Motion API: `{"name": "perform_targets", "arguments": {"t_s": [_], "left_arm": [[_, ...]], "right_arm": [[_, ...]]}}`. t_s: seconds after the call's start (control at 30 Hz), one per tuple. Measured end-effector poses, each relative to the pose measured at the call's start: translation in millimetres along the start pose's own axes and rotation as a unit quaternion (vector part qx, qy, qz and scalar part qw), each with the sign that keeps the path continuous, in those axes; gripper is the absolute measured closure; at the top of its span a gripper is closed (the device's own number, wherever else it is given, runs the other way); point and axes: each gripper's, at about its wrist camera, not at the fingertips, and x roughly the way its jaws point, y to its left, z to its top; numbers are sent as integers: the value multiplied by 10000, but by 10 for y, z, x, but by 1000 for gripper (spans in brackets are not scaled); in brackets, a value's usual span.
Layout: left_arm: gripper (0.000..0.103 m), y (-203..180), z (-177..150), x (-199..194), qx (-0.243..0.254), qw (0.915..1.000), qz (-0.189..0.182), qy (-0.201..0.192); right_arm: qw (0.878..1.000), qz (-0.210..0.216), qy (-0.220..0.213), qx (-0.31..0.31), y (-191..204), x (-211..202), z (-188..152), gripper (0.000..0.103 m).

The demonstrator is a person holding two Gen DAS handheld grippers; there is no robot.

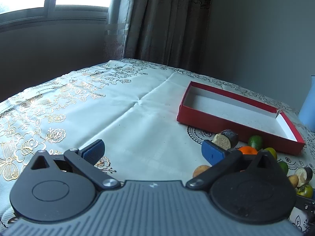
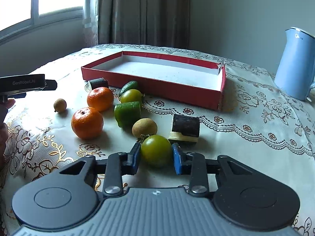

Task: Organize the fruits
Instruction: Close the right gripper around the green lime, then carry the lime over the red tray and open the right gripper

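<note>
right gripper [image 2: 156, 157]: fingers around green tomato [image 2: 156, 150], seem touching | tomato smooth, round, probably slippery; hold at widest middle | left gripper [image 1: 153, 151]: fingers open, empty

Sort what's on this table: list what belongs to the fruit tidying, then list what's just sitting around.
Belongs to the job: red box, empty; two oranges; green tomato between the right gripper jaws; the cut green and dark pieces.

Just lying about: blue kettle; tablecloth; curtain.
</note>
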Motion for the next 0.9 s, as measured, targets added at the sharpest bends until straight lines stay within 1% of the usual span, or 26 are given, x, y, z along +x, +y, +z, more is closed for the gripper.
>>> {"name": "perform_targets", "arguments": {"t_s": [0.13,0.3,0.43,0.53,0.6,0.7,0.8,0.9], "left_arm": [[0,9,6,1,-27,10000,14,1],[0,15,0,3,-66,10000,39,-4],[0,1,-3,0,-43,10000,55,-5],[0,-9,-1,5,-28,10000,72,3],[0,-14,0,5,-11,10000,87,1],[0,-9,-1,0,-16,10000,94,-17],[0,-2,-3,0,-30,10000,84,-34],[0,1,-8,-7,-14,10000,34,-53]], "right_arm": [[9999,48,-13,101,-27,-41,-11,70],[9990,207,-277,297,-79,-230,33,70],[9974,210,-552,415,-163,-333,157,70],[9968,129,-698,358,-214,-303,320,70],[9965,70,-757,355,-274,-212,479,70],[9963,84,-693,510,-418,37,786,70],[9971,-44,-531,537,-540,368,1061,70],[9971,-125,-322,679,-664,681,1232,70]]}}
